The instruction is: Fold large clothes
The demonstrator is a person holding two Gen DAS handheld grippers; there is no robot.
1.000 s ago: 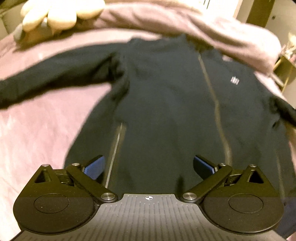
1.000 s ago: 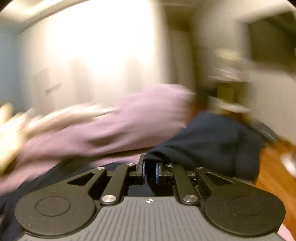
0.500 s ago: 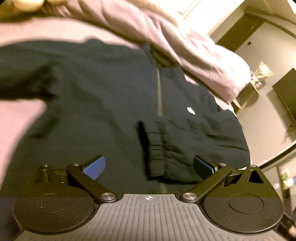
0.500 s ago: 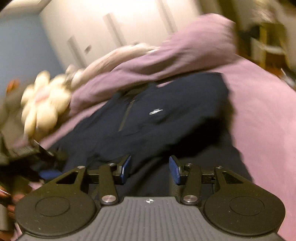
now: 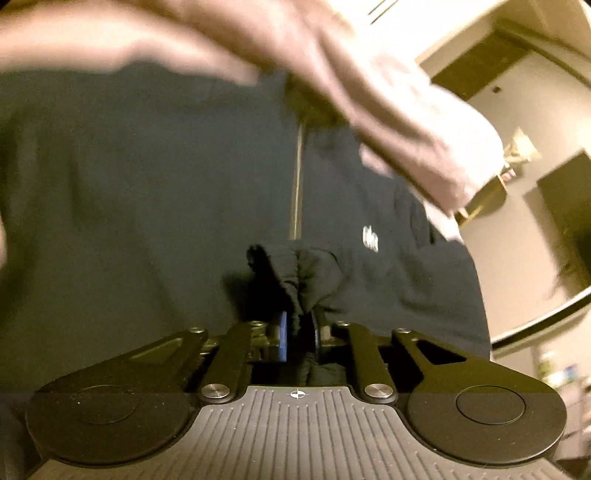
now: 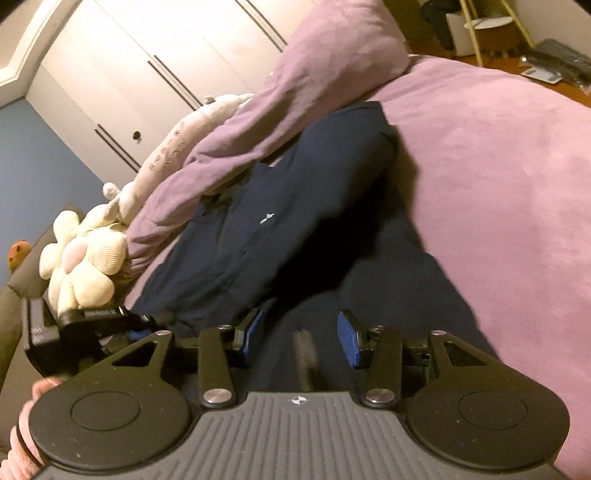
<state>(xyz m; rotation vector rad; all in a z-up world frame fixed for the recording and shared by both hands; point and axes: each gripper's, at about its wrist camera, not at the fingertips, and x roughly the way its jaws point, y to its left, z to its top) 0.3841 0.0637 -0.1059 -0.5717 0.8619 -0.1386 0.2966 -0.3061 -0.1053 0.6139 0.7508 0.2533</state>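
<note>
A dark navy zip jacket [image 5: 155, 192] lies flat on a pink bed, with a small white logo [image 5: 370, 238] on the chest. Its right sleeve is folded across the body. My left gripper [image 5: 298, 332] is shut on the sleeve cuff [image 5: 295, 273], which bunches up between the blue pads. In the right wrist view the jacket [image 6: 295, 229] stretches away from me. My right gripper [image 6: 300, 336] is open and empty just above the jacket's lower part. The left gripper also shows in the right wrist view [image 6: 147, 319] at the left.
A purple duvet [image 6: 280, 110] is piled along the jacket's collar side. A cream plush toy [image 6: 81, 258] sits at the bed's head. Pink bedsheet [image 6: 498, 192] spreads to the right. A stool and floor clutter [image 6: 487, 26] lie beyond the bed. White wardrobe doors stand behind.
My left gripper moved over to the folded sleeve and closed on its cuff. My right gripper let go of the sleeve, opened and drew back over the jacket's lower part.
</note>
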